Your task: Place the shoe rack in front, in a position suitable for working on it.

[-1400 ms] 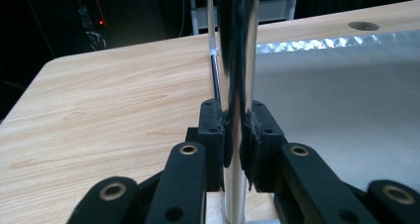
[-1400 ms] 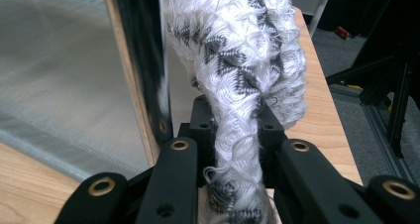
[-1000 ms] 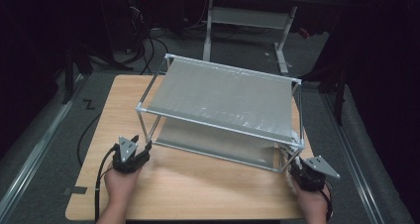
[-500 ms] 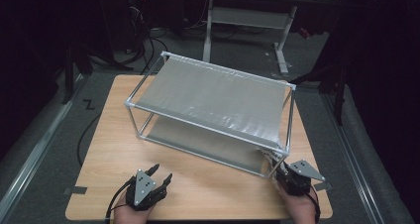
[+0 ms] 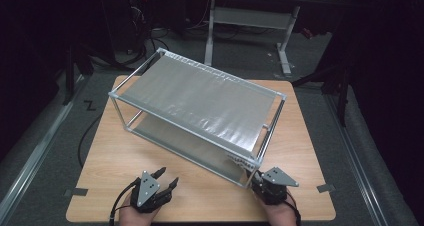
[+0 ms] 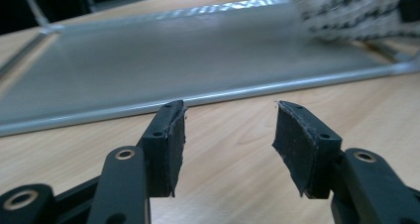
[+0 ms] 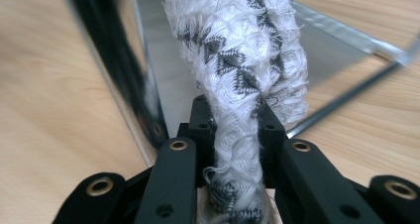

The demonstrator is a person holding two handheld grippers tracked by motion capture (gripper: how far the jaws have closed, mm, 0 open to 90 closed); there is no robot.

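Observation:
A two-tier metal rack point(image 5: 200, 98) stands askew on the wooden table point(image 5: 310, 136). At its near right corner a white cloth with a grey pattern point(image 5: 242, 161) hangs by the post. My right gripper point(image 5: 254, 180) is shut on that cloth point(image 7: 237, 45), which runs up from between the jaws of the right gripper point(image 7: 233, 122) beside the rack's post point(image 7: 124, 65). My left gripper point(image 5: 167, 178) rests open near the table's front edge, apart from the rack. The left gripper point(image 6: 228, 130) has nothing between its pads; the lower shelf point(image 6: 148, 70) and the cloth point(image 6: 356, 11) lie ahead of it.
The table's front edge point(image 5: 200, 220) lies just behind both hands. A white desk frame point(image 5: 280, 31) and cables point(image 5: 135, 16) sit on the dark floor beyond the table. Bare wood point(image 5: 105, 156) stretches left of the rack.
My left gripper has pulled back from the rack's left corner to the front edge. The right gripper has moved left and nearer, and the rack's near right corner has swung with it.

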